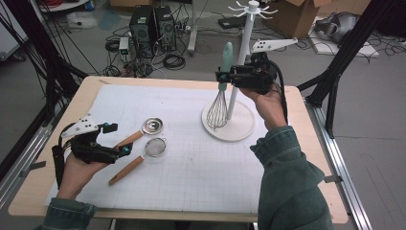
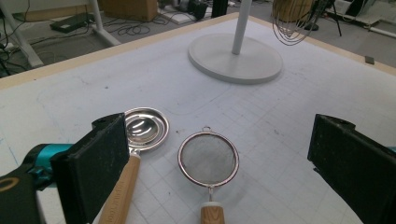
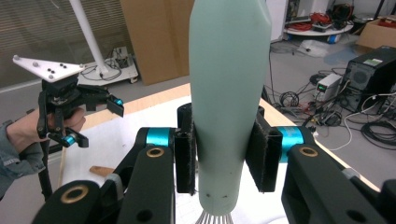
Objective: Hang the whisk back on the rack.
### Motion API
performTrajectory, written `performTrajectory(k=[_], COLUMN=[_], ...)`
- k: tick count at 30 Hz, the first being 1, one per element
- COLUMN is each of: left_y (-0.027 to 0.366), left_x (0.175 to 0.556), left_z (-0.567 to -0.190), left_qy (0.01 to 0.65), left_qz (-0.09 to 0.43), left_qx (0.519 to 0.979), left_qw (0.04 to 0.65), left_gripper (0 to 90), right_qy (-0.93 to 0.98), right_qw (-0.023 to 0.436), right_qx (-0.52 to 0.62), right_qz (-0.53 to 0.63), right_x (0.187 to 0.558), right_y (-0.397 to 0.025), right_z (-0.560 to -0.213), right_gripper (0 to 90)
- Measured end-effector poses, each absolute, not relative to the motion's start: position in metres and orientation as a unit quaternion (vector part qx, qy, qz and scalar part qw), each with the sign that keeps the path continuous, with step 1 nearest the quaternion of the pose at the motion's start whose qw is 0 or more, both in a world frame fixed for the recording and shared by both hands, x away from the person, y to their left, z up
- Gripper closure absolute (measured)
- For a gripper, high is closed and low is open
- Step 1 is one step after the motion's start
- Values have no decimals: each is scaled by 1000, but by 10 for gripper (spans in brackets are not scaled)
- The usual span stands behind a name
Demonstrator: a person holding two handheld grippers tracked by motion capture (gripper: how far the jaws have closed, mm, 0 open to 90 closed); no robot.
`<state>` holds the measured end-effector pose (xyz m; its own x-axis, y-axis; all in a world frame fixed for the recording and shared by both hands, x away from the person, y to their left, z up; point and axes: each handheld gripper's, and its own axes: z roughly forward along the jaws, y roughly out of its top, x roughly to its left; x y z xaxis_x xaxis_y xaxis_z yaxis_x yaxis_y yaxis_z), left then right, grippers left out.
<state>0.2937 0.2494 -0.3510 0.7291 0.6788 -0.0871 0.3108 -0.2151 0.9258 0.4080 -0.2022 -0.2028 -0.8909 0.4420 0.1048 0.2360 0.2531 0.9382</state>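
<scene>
Right gripper view: pale-green-handled wire whisk (image 3: 229, 93) is clamped mid-handle by the right gripper (image 3: 227, 156), held upright beside the white hanging rack's pole (image 1: 241, 57), wires over its round base (image 1: 242, 129). Likely light; smooth tapered plastic may slip, so grip the thick part. Left gripper (image 2: 219, 172) gapes wide above the wood-handled mesh strainer (image 2: 208, 158).

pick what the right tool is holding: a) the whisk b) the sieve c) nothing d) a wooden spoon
a: the right tool is clamped on the whisk by its pale green handle, wires hanging above the stand's base; the sieve lies on the table.
</scene>
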Motion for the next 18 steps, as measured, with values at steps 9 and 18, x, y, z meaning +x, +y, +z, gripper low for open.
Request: performTrajectory(k=[9, 18], left_y=[250, 252], left_x=[294, 293], left_z=[-351, -350], left_qy=[329, 330], left_qz=[175, 178], left_qx=[758, 757], left_qw=[536, 536], left_gripper=[17, 17], right_qy=[784, 779], right_qw=[101, 115], right_qx=[230, 248], right_qz=[567, 565], right_x=[414, 424], right_y=[-203, -198], right_z=[-188, -172], right_gripper=[675, 675])
